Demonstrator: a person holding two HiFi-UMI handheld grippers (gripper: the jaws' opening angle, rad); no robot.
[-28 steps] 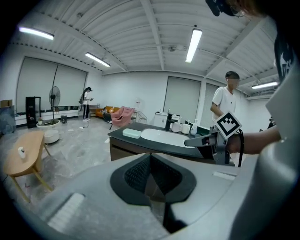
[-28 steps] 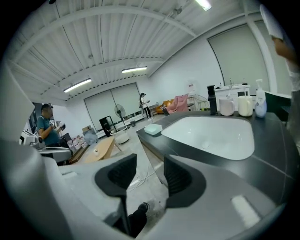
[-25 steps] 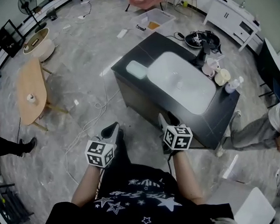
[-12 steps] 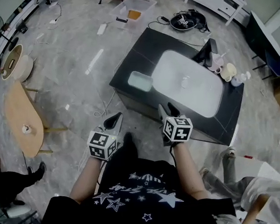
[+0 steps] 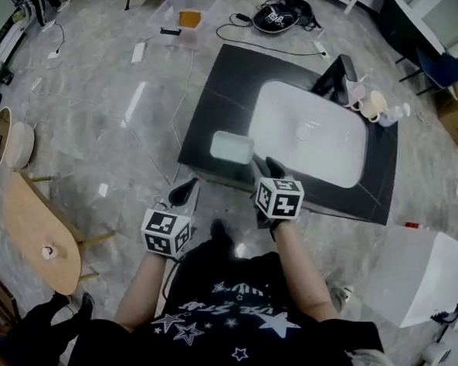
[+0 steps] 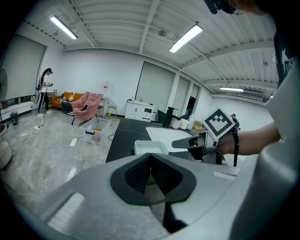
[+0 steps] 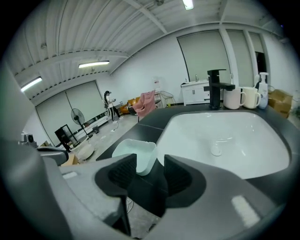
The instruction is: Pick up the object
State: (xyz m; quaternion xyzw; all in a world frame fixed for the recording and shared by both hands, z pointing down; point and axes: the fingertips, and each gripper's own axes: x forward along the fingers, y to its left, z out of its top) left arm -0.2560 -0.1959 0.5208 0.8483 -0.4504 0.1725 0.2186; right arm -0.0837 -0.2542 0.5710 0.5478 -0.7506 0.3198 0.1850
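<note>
stepped closer to the black counter [image 5: 223,86] since a second ago — now right at its near edge, with the right gripper [image 5: 265,168] brought forward over that edge. target: a pale green tray [image 5: 231,147], shallow and round-cornered, on the counter's near left part, just beside the white sink basin [image 5: 312,146] and just ahead of the right gripper. right jaws held apart and empty, lined up on the tray's near corner; left gripper [image 5: 185,192] held off the counter above the floor [image 5: 127,154], jaws pressed together on nothing. probably thin moulded plastic — light, fairly stiff, smooth and likely a little slippery, not fragile. best taken at the near rim, one pad inside the wall and one outside. cannot tell how deep the wall runs or whether anything lies inside; tray's nearest edge cut off behind the right gripper's own body in its view. too small to name, the things beside the faucet [image 5: 338,75].
</note>
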